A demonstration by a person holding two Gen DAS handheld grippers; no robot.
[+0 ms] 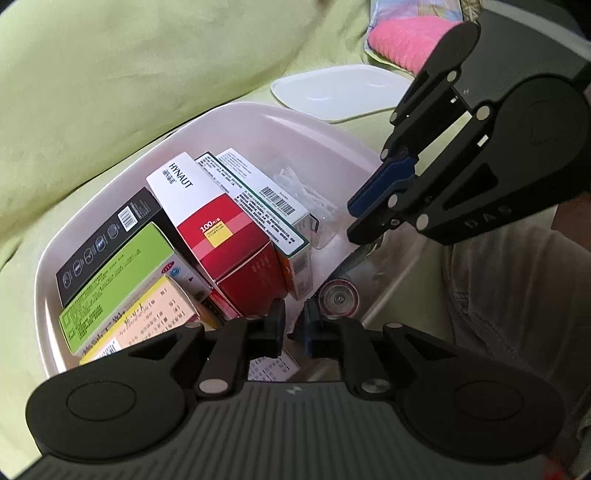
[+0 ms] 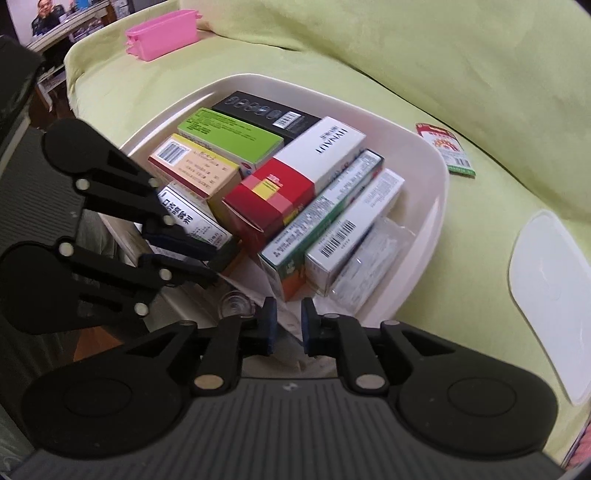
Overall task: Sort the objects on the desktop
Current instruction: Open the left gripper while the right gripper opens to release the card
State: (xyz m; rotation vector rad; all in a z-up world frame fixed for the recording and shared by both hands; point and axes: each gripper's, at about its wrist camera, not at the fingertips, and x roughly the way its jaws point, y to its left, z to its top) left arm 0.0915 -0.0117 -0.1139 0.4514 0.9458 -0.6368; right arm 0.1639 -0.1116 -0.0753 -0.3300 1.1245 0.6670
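A white plastic bin (image 1: 258, 110) (image 2: 258, 79) sits on a green cover, packed with medicine boxes. Among them are a red-and-white box (image 1: 221, 236) (image 2: 288, 184), a green box (image 1: 114, 273) (image 2: 229, 136) and a black box (image 1: 107, 236) (image 2: 266, 110). A clear bag (image 1: 314, 199) (image 2: 369, 266) lies at one end. A small round-capped bottle (image 1: 338, 299) (image 2: 232, 304) lies by the near wall. My left gripper (image 1: 294, 326) (image 2: 212, 263) hovers over the near rim, its jaws a narrow gap apart and empty. My right gripper (image 2: 287, 326) (image 1: 349, 221) hangs over the bag end, also slightly open and empty.
The bin's white lid (image 1: 340, 92) (image 2: 550, 295) lies flat on the green cover beside the bin. A red-and-green sachet (image 2: 445, 147) lies loose past the bin. A pink basket (image 2: 162, 33) stands farther off. A person's trouser leg (image 1: 498, 295) is close on the right.
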